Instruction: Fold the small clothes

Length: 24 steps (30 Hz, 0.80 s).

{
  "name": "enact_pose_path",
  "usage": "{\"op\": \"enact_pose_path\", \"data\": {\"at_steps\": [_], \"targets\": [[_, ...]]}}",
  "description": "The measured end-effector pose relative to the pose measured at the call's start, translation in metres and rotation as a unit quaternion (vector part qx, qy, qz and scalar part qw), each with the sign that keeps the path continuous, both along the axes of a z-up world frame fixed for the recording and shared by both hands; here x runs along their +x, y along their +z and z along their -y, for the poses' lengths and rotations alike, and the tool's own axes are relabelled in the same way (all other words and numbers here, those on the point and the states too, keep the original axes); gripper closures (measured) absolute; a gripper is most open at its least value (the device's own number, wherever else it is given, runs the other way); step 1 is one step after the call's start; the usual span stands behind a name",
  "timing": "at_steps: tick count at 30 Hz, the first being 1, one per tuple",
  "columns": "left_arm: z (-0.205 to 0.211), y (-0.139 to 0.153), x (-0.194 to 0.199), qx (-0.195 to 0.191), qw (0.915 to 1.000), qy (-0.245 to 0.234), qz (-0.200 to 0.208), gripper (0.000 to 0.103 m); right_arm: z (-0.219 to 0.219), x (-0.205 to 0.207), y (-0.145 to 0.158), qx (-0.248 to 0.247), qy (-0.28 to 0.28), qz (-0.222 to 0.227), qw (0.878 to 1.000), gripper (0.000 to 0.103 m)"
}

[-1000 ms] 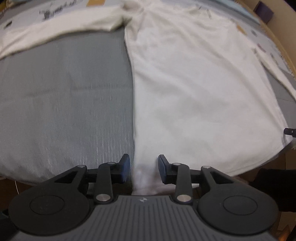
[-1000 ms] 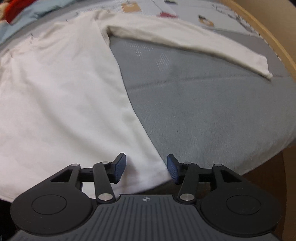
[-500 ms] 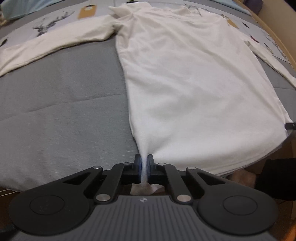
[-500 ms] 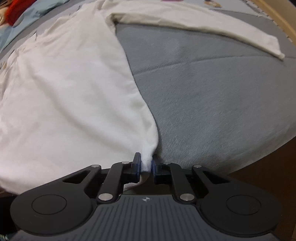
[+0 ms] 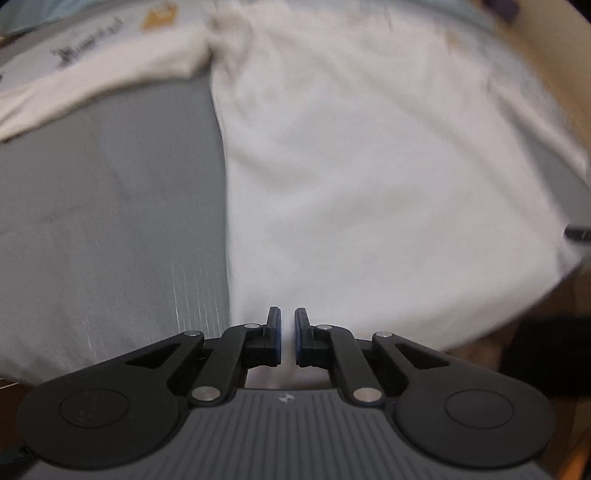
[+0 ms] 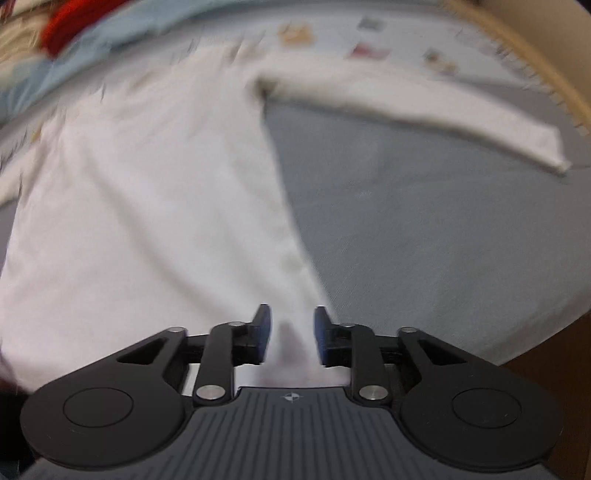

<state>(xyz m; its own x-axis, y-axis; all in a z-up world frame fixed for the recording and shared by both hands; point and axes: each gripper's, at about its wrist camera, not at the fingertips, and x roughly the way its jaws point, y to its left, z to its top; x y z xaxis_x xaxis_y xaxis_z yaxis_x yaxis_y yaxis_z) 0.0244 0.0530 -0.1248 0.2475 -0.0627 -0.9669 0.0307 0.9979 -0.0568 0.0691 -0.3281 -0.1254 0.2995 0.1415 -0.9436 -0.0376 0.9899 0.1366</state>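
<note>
The left gripper (image 5: pixel 287 334) has its jaws drawn in to a narrow slit at the near-left corner of the shirt (image 5: pixel 369 177); white cloth fills the slit, though blur hides whether the pads press on it. The right gripper (image 6: pixel 291 334) stands at the shirt's near-right corner with its jaws opening — a strip of hem lies between the blue pads (image 6: pixel 263 334), clear of both. The shirt is white and long-sleeved, spread flat on a grey sheet (image 5: pixel 103 221), its hem toward the grippers and its collar at the far end. One sleeve (image 5: pixel 92 85) runs out to the left in the left wrist view; the other sleeve (image 6: pixel 424 110) stretches right in the right wrist view. Beyond the collar lies a pale printed cover (image 6: pixel 369 37) — and a red cloth (image 6: pixel 70 22) sits at the far left. A wooden rim (image 6: pixel 517 48) curves along the right edge.
</note>
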Motion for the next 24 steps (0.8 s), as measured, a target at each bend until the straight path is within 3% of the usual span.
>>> {"op": "enact_pose_path", "data": {"at_steps": [1, 3, 7, 9, 11, 13, 15, 18, 21, 24], "targets": [[0.003, -0.007, -0.001, 0.015, 0.9997, -0.011, -0.013, 0.095, -0.004, -0.002, -0.007, -0.015, 0.013, -0.014, 1.000, 0.066], [0.007, -0.002, -0.002, 0.026, 0.9994, -0.021, -0.003, 0.093, -0.012, -0.004, -0.001, -0.033, 0.035, 0.008, 0.999, 0.065], [0.003, 0.014, -0.006, 0.009, 0.9993, -0.013, 0.035, 0.082, -0.016, -0.007, 0.000, -0.021, 0.044, 0.012, 0.999, 0.064], [0.002, 0.010, -0.004, 0.010, 0.9996, -0.011, 0.025, 0.080, -0.016, -0.006, -0.001, -0.033, 0.038, 0.017, 0.999, 0.064], [0.002, 0.008, -0.002, 0.033, 0.9992, -0.004, 0.020, 0.080, -0.012, -0.005, 0.014, -0.025, 0.021, 0.062, 0.998, 0.064], [0.000, 0.020, -0.003, 0.040, 0.9978, 0.006, 0.052, 0.078, -0.009, -0.005, 0.037, -0.013, 0.005, 0.136, 0.991, 0.064], [-0.004, 0.036, -0.002, 0.036, 0.9942, 0.018, 0.100, 0.061, -0.008, -0.009, 0.064, 0.000, -0.003, 0.219, 0.976, 0.063], [-0.004, 0.059, -0.005, 0.039, 0.9845, 0.027, 0.169, 0.052, -0.010, -0.013, 0.096, -0.009, -0.002, 0.311, 0.950, 0.057], [0.002, 0.073, -0.007, 0.049, 0.9756, 0.022, 0.213, 0.042, -0.011, -0.009, 0.120, 0.001, -0.005, 0.358, 0.934, 0.055], [0.010, 0.083, -0.008, 0.054, 0.9670, 0.020, 0.248, 0.038, -0.012, -0.003, 0.140, 0.005, -0.008, 0.389, 0.921, 0.052]]}}
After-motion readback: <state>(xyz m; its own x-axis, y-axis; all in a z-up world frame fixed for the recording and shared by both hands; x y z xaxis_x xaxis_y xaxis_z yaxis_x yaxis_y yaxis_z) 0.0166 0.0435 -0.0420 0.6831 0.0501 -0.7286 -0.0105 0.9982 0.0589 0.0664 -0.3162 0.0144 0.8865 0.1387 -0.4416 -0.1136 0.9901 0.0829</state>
